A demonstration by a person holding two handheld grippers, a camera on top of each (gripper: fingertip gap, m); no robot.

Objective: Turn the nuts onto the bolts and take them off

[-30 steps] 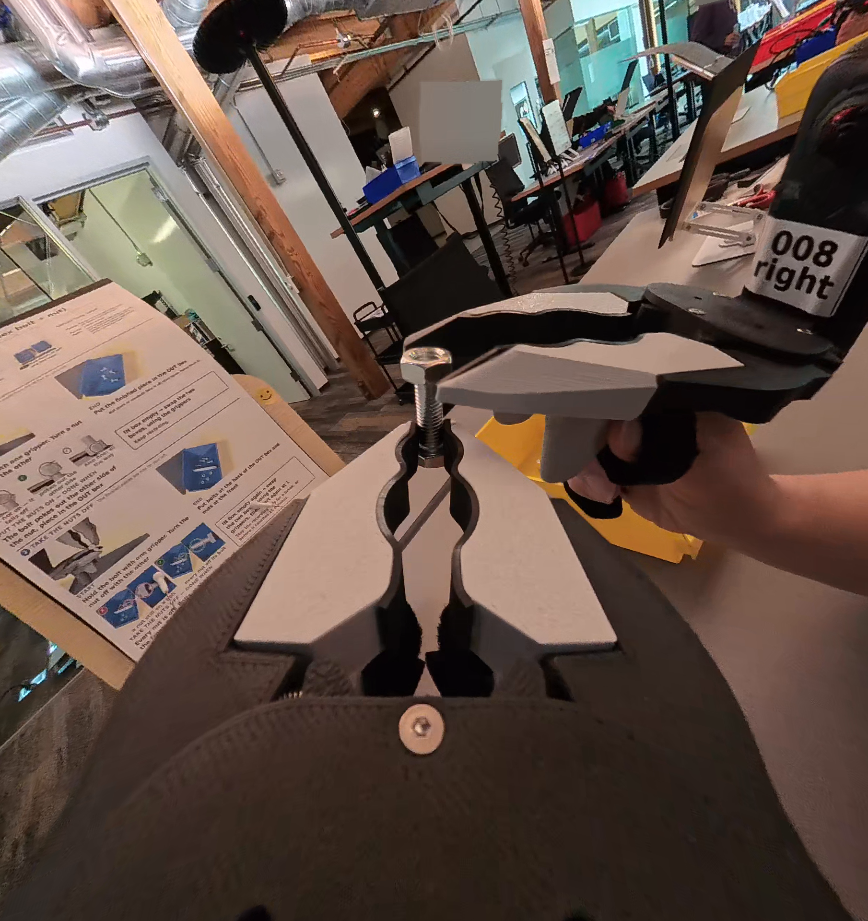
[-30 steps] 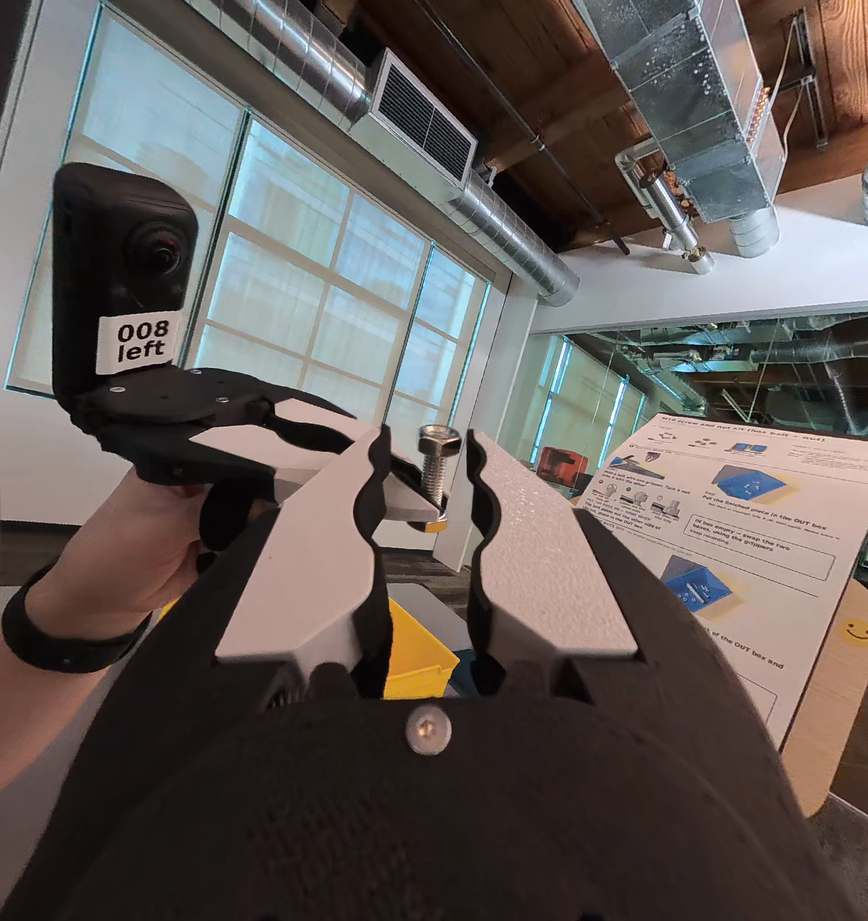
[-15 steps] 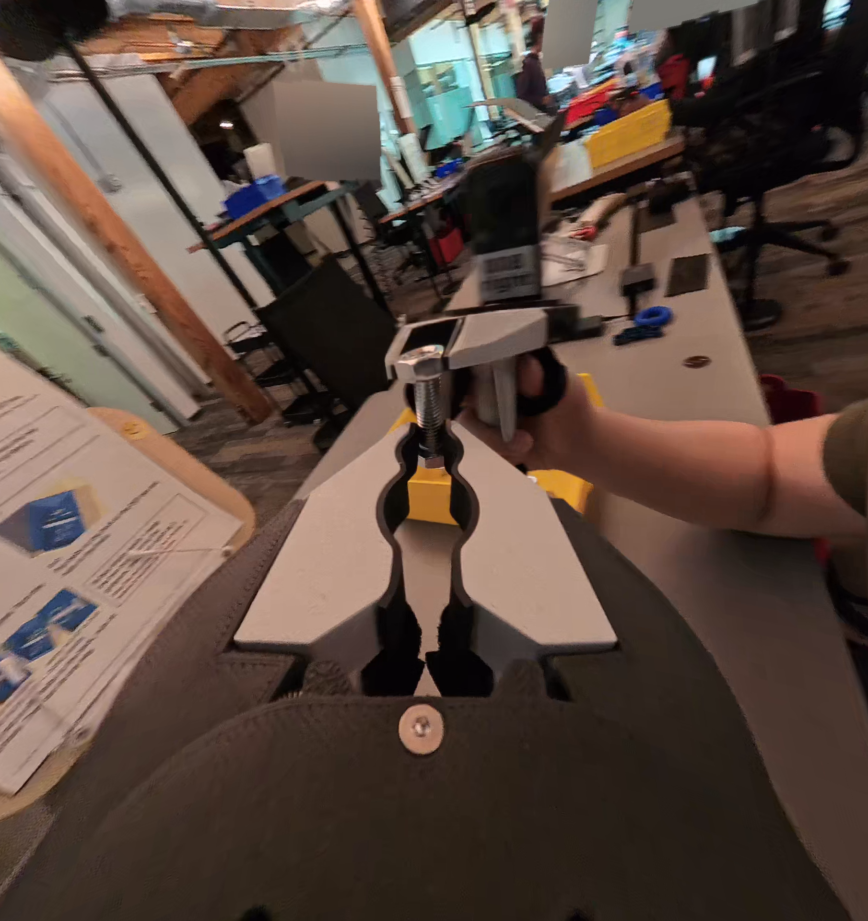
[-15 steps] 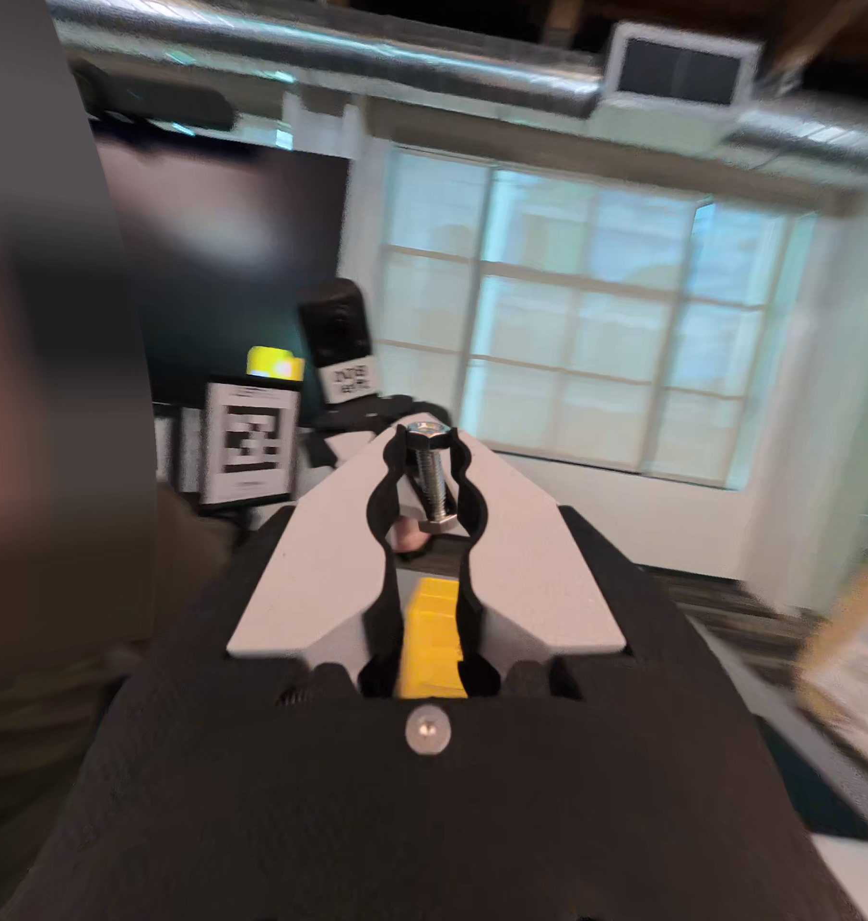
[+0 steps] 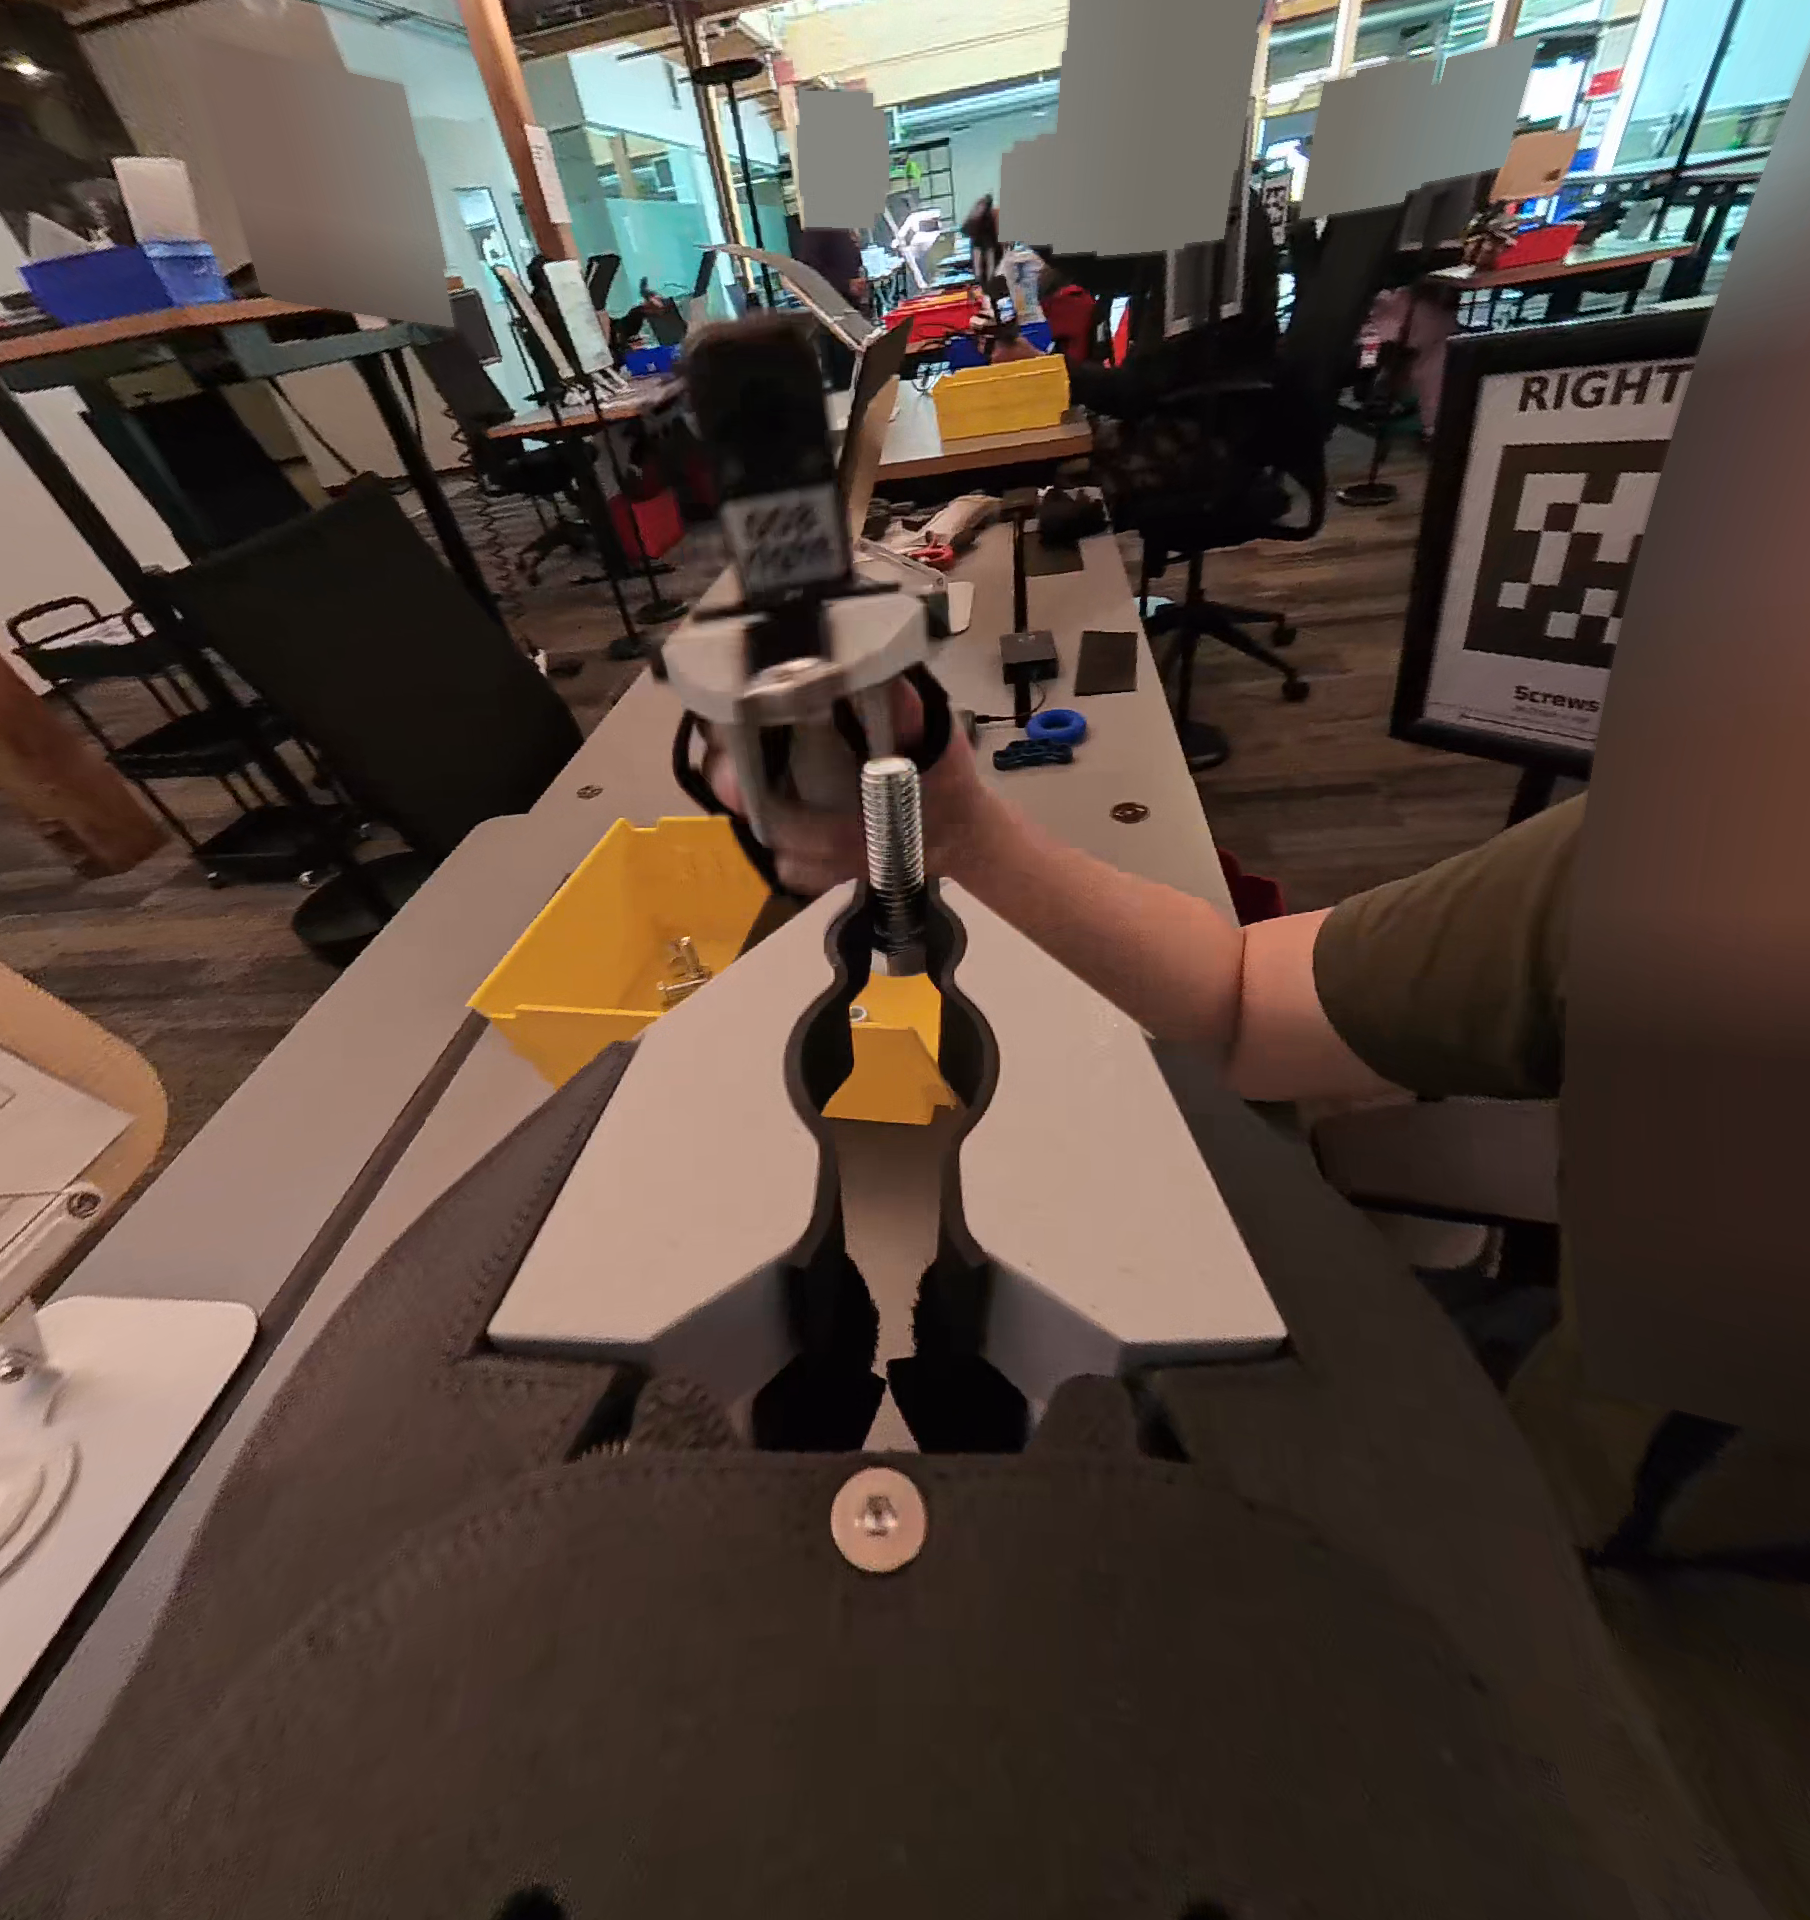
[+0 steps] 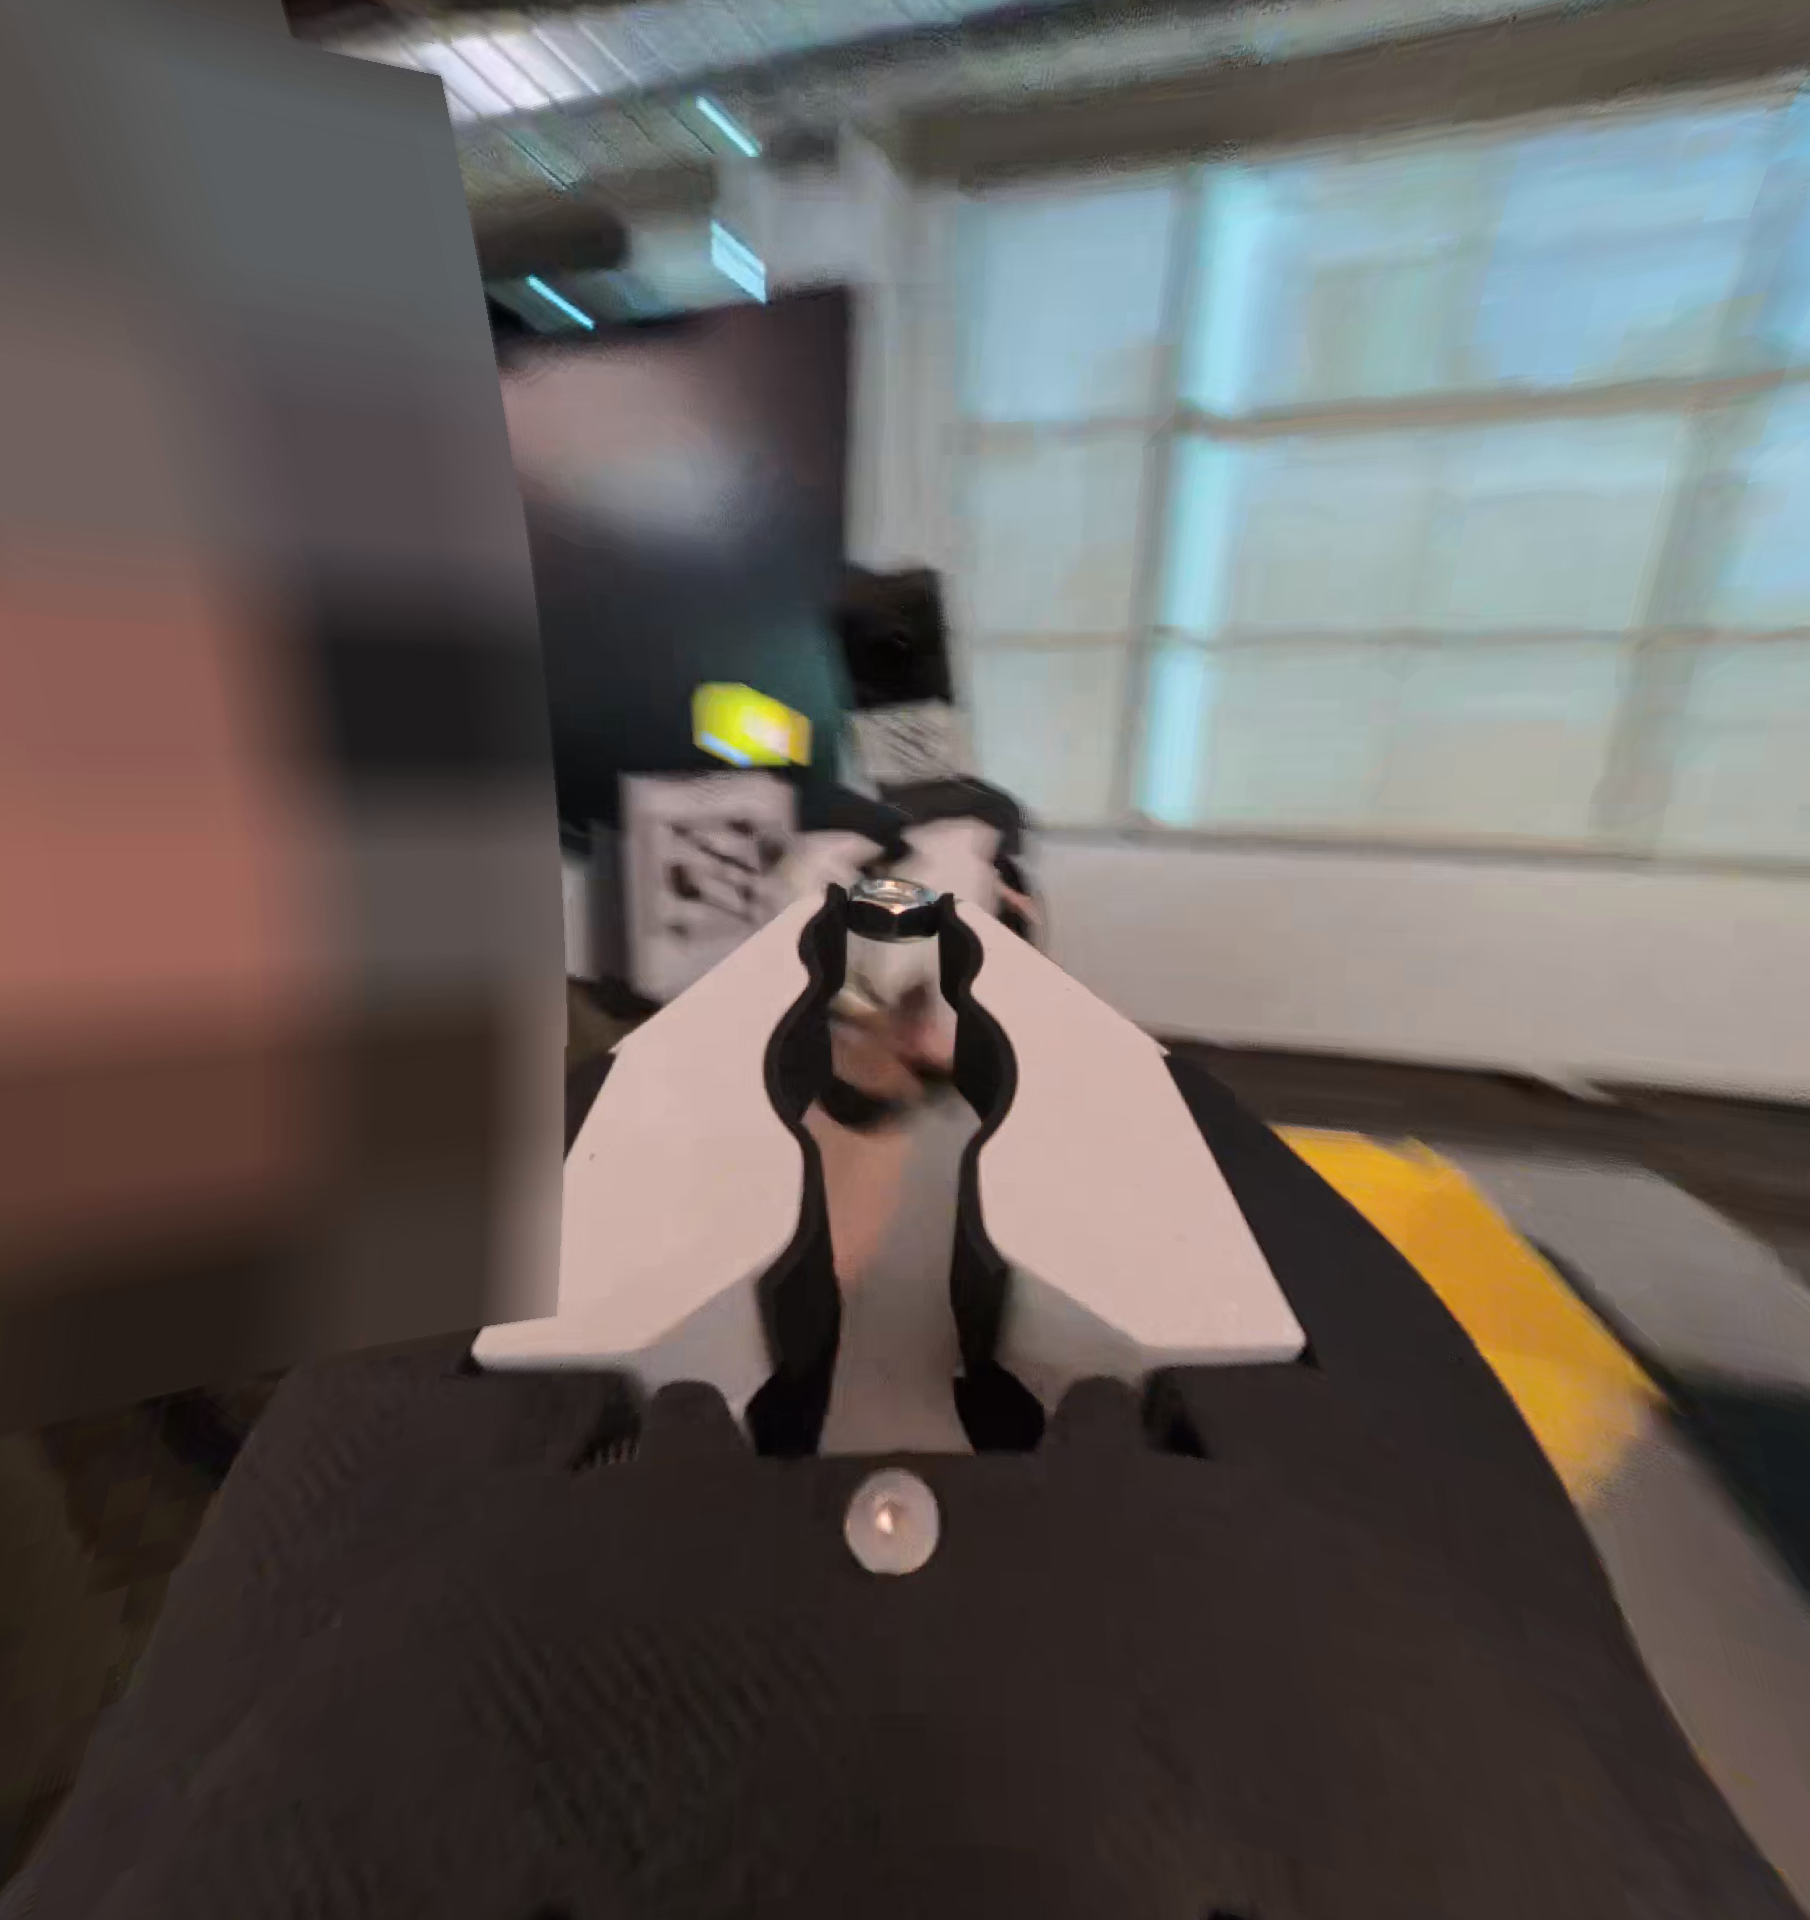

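**Around the Bench: A Busy Workshop**

A long grey table [image 5: 1109, 665] runs away from the camera, carrying a small black box [image 5: 1028, 655], a flat dark pad [image 5: 1105, 661] beside it and a blue ring [image 5: 1062, 724] nearer the edge. Left of the table stands a black panel [image 5: 361, 665] — behind it, a dark wire cart [image 5: 101, 707]. A framed sign with a checkered marker [image 5: 1545, 551] stands at the right, near a black office chair [image 5: 1223, 468]. Farther back, a yellow bin [image 5: 1000, 397] sits on another desk and a blue bin [image 5: 101, 281] on a wooden-topped one. In the blurred right wrist view, large paned windows [image 6: 1452, 520] fill the wall — a dark screen [image 6: 672, 540] stands left of them.
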